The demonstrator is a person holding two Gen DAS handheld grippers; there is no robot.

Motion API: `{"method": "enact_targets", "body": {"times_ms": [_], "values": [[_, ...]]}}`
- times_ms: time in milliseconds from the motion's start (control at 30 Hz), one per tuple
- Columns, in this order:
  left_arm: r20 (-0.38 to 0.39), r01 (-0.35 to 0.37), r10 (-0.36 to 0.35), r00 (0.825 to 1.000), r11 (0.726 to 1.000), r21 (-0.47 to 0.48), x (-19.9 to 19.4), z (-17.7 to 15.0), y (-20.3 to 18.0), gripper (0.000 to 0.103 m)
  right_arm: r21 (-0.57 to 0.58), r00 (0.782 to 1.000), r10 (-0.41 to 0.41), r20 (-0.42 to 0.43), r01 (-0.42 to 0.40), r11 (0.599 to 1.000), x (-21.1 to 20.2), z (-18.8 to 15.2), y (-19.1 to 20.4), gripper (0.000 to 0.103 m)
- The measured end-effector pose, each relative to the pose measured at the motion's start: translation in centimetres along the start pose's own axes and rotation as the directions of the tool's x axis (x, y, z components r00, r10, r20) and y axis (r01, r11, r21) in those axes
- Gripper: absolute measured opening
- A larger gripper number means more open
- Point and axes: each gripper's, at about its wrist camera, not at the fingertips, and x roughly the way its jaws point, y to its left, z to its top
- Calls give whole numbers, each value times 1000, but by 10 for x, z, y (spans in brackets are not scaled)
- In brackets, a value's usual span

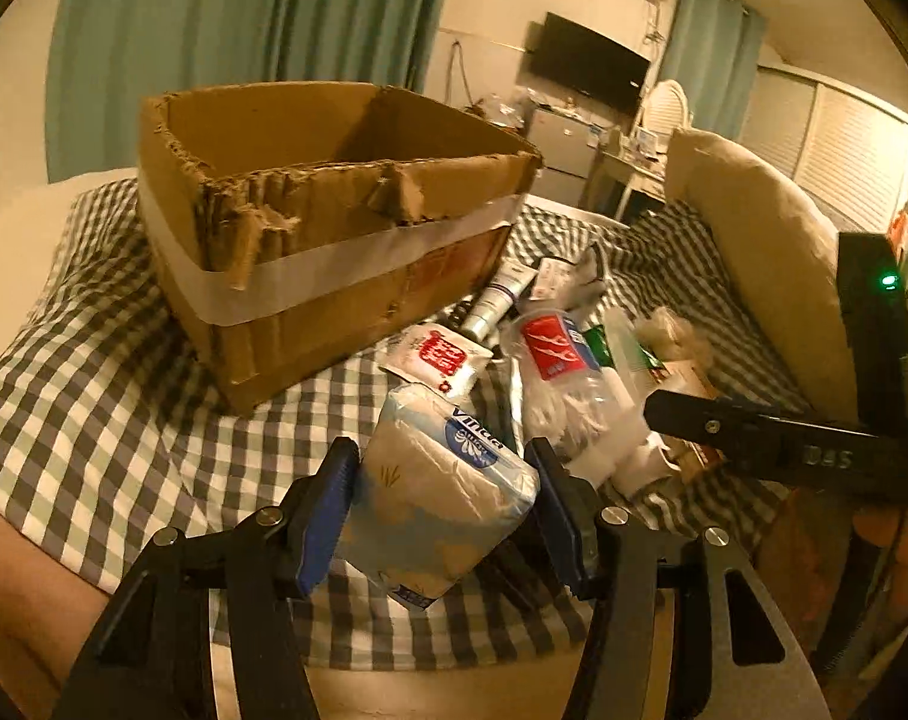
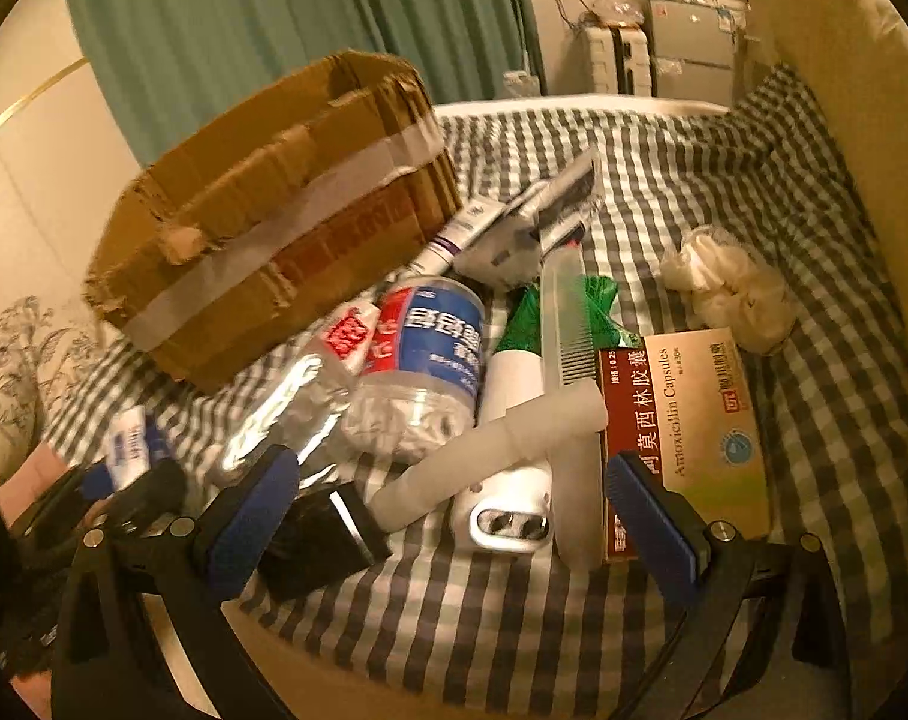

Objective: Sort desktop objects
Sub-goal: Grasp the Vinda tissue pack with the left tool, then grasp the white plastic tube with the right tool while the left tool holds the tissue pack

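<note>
Left gripper (image 1: 442,498) clenches the tissue pack (image 1: 439,492), held just in front of the cardboard box (image 1: 310,228); carry it over the torn rim before letting go. Right gripper (image 2: 454,516) gapes unladen above clutter beside the box.

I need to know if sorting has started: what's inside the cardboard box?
The cardboard box shows only bare inner walls in the left view; its floor is hidden behind the near wall, so contents cannot be told.
</note>
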Motion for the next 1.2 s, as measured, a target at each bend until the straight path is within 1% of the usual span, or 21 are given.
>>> {"method": "enact_targets", "body": {"times_ms": [100,133,167,200,233,300,333,400,467,500,533,633,733,833,1033,1200], "values": [[-17,-4,4,1000,1000,-8,6,-1,3,59,31,999,-15,-50,16,999,21,5,-6,95],[-23,-4,4,1000,1000,-6,7,-2,3,59,46,997,-18,-75,21,999,29,6,-8,89],[-29,-4,4,1000,1000,-6,9,-2,4,59,57,996,-14,-89,19,998,35,7,-10,89],[-34,-3,2,999,1000,-7,11,-3,4,59,71,995,-1,-98,8,997,39,8,-11,83],[-37,-1,0,999,1000,-9,13,-3,5,59,70,995,-8,-100,15,997,41,8,-10,62],[-39,3,-4,999,1000,-17,12,-4,7,59,20,994,-55,-99,57,998,42,8,-4,50],[-43,4,-5,999,1000,-22,13,-4,7,59,-2,994,-65,-91,65,998,41,8,-2,47],[-45,2,-4,999,999,-36,15,-4,9,59,-8,995,-57,-78,57,998,37,7,-1,42],[-47,2,-4,999,999,-50,16,-3,11,59,-10,997,-53,-57,52,999,31,6,-1,34],[-43,-2,0,999,999,-51,15,-3,11,59,-17,998,-52,-45,51,999,28,6,-1,20],[-43,-3,1,999,999,-52,15,-4,12,59,-30,999,-46,-26,45,999,25,7,1,13],[-39,-7,5,999,998,-58,12,-5,13,59,-82,998,-52,32,55,995,13,8,10,11],[-33,-17,15,999,998,-61,10,-5,13,59,-103,998,-36,47,41,994,5,6,15,10],[-15,-20,19,1000,998,-56,4,-3,11,59,-106,998,-15,69,22,994,-7,5,17,10],[30,2,-2,1000,1000,-23,-14,5,1,59,-93,994,30,109,-20,995,-36,6,20,10],[61,12,-12,998,1000,-7,-30,14,-7,59,-109,990,50,132,-36,993,-53,5,29,10]]}}
